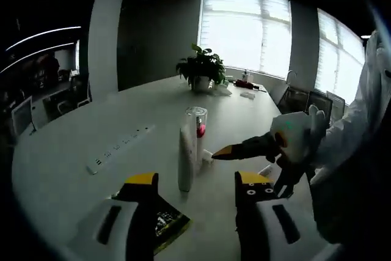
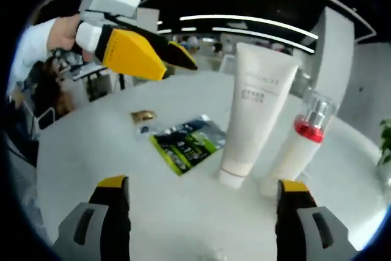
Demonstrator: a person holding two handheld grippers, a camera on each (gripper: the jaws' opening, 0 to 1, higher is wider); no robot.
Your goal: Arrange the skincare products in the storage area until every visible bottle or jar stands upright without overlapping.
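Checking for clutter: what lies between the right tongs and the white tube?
Nothing: in the right gripper view the table is bare between the open right tongs and the upright tube.

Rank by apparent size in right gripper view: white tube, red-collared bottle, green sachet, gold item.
1. white tube
2. red-collared bottle, though it may stand a little farther back
3. green sachet, lying flat
4. gold item, smallest

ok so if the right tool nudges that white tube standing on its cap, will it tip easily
Probably yes. The white tube stands on its narrow cap with the wide flat end on top, so it looks top-heavy and apt to topple. It looks like soft plastic, so it may give under a squeeze. The red-collared bottle stands close beside it and could be knocked over too.
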